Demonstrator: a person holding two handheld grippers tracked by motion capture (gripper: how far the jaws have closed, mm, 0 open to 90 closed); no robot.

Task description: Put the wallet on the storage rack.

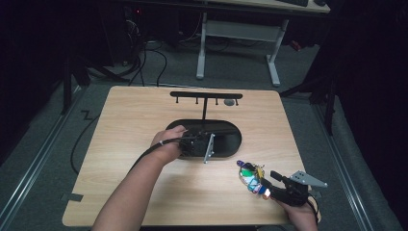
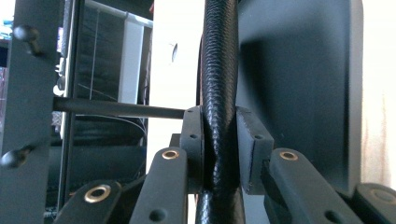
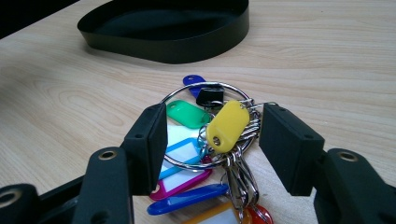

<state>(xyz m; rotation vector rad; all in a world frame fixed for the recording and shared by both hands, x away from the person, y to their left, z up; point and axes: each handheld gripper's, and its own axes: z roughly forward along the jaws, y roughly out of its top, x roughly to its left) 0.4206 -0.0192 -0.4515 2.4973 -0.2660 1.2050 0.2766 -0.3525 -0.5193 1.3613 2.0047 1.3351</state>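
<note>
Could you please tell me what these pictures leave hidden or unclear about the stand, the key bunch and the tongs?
- High view: left tongs hidden by hand and plate.
- Left gripper view: stand rim clamped; stand cut off by the edges.
- Right gripper view: key bunch lower tags cut off by the bottom edge; right tongs straddle it, contact unclear.

Item count, counter surface

One black oval tray; one black T-shaped hook rack with four pegs under its bar, upper centre of the high view. One large key ring, lower right of the high view, carrying coloured tags: at least seven countable in the right gripper view (green, yellow, two blue, pink, light blue, orange); others overlapped, not countable.
</note>
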